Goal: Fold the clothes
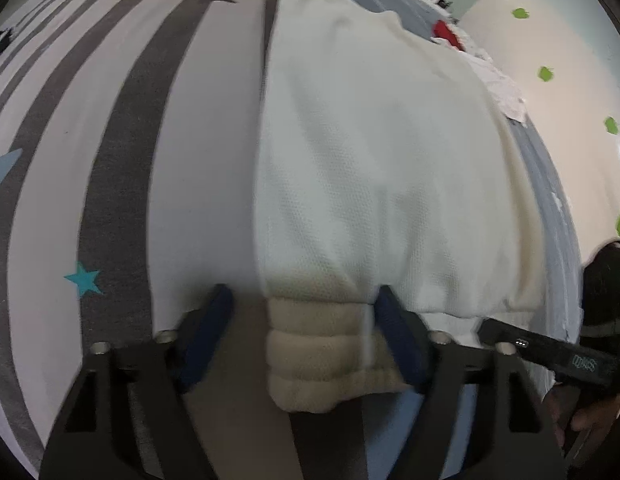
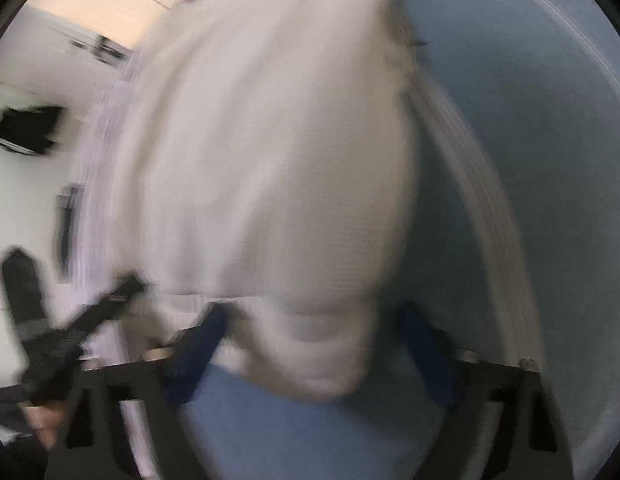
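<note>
A white knit garment [image 1: 374, 152] lies folded lengthwise on the bed, its cream ribbed hem [image 1: 326, 356] nearest me. My left gripper [image 1: 304, 300] is open around that hem; the right pad touches it and the left pad stands apart from it. The right wrist view is motion-blurred. It shows the same white garment [image 2: 270, 152] bunched between the wide-apart blue fingers of my right gripper [image 2: 314, 316], which is open. The right gripper's body [image 1: 550, 356] shows at the left wrist view's right edge. The left gripper's body [image 2: 70, 336] shows at the right wrist view's left edge.
A grey-and-white striped sheet with stars [image 1: 122, 160] covers the bed to the left of the garment. Pale blue bedding [image 2: 510, 140] lies to the right. A red item [image 1: 446, 32] and white crumpled cloth [image 1: 502, 88] sit at the far right edge, beside a wall with green dots [image 1: 546, 74].
</note>
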The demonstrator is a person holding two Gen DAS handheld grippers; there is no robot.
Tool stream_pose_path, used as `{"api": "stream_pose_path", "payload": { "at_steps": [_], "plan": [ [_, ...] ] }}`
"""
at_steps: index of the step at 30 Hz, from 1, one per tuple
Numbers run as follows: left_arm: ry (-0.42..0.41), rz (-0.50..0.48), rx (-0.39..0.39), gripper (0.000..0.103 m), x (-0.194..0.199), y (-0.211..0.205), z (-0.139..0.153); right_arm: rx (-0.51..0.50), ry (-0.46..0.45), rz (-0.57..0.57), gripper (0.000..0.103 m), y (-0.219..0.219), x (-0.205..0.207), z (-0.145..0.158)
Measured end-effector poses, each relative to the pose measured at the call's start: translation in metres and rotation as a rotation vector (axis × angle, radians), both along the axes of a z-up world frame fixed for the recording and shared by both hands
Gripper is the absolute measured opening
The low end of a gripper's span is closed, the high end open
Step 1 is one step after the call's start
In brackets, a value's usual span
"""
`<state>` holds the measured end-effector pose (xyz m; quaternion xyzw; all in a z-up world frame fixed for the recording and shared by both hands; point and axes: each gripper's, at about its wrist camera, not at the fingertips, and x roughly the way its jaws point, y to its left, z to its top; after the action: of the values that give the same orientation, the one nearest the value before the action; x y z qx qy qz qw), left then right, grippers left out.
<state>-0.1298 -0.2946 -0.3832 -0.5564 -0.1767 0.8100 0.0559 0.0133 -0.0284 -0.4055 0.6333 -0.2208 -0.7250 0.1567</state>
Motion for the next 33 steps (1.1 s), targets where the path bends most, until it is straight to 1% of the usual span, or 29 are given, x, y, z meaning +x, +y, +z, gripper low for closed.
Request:
{"api": "stream_pose_path", "payload": {
  "at_steps": [1,2,4,6,7,8,10,11,13,16,18,19,20,22,23,25,27,28,29,31,32,33],
  "plan": [
    [0.002,-0.017,0.016,0.048,0.0,0.002,0.001,0.013,0.001,-0.001,0.05,-0.001,0.001,-0.001],
    [0.004,-0.021,0.011,0.044,0.0,0.004,0.001,0.011,0.0,-0.007,0.049,0.0,0.003,-0.003],
    [-0.001,-0.024,0.032,0.039,-0.003,0.004,-0.003,-0.03,-0.005,-0.035,0.046,0.009,0.008,-0.008],
    [-0.001,-0.019,0.042,0.034,-0.006,0.0,-0.002,-0.062,-0.008,-0.058,0.038,0.017,0.012,-0.012],
    [-0.002,-0.018,0.048,0.03,-0.007,-0.003,-0.001,-0.062,-0.005,-0.057,0.033,0.018,0.013,-0.012],
    [0.002,-0.017,0.057,0.022,-0.006,-0.005,0.001,-0.056,0.005,-0.049,0.028,0.018,0.015,-0.009],
    [0.023,-0.04,0.051,0.017,-0.004,-0.003,0.011,-0.042,0.033,-0.032,0.02,0.019,0.021,-0.001],
    [0.047,-0.062,0.042,0.015,-0.001,-0.001,0.022,-0.037,0.05,-0.023,0.019,0.02,0.026,0.006],
    [0.073,-0.089,0.036,0.013,0.006,-0.001,0.036,-0.03,0.056,-0.008,0.018,0.017,0.033,0.021],
    [0.093,-0.117,0.051,0.013,0.025,0.0,0.057,-0.022,0.049,0.015,0.017,0.009,0.043,0.043],
    [0.081,-0.131,0.055,0.013,0.039,-0.002,0.066,-0.017,0.045,0.03,0.017,0.004,0.05,0.057],
    [0.066,-0.137,0.062,0.013,0.044,-0.003,0.068,-0.014,0.042,0.038,0.017,0.001,0.053,0.065],
    [0.048,-0.138,0.058,0.013,0.049,0.004,0.071,-0.011,0.04,0.046,0.017,-0.001,0.056,0.072],
    [0.014,-0.149,0.07,0.013,0.079,-0.009,0.079,-0.006,0.036,0.061,0.017,-0.006,0.063,0.087],
    [-0.019,-0.152,0.073,0.013,0.105,-0.011,0.082,-0.002,0.023,0.069,0.017,-0.008,0.07,0.092],
    [-0.085,-0.158,0.079,0.013,0.156,-0.013,0.087,0.006,-0.024,0.088,0.017,-0.011,0.093,0.1],
    [-0.143,-0.156,0.078,0.013,0.177,-0.008,0.086,0.013,-0.072,0.106,0.017,-0.014,0.116,0.107],
    [-0.151,-0.154,0.077,0.013,0.181,-0.007,0.088,0.019,-0.085,0.112,0.017,-0.012,0.119,0.106],
    [-0.145,-0.144,0.077,0.013,0.182,-0.007,0.094,0.023,-0.084,0.107,0.017,-0.009,0.117,0.104],
    [-0.11,-0.131,0.083,0.013,0.177,-0.009,0.108,0.019,-0.068,0.078,0.017,-0.01,0.117,0.11],
    [-0.07,-0.129,0.081,0.013,0.171,-0.011,0.12,0.013,-0.047,0.061,0.017,-0.013,0.113,0.115],
    [-0.042,-0.132,0.08,0.013,0.179,-0.025,0.132,0.013,-0.016,0.051,0.017,-0.015,0.106,0.122]
  ]
}}
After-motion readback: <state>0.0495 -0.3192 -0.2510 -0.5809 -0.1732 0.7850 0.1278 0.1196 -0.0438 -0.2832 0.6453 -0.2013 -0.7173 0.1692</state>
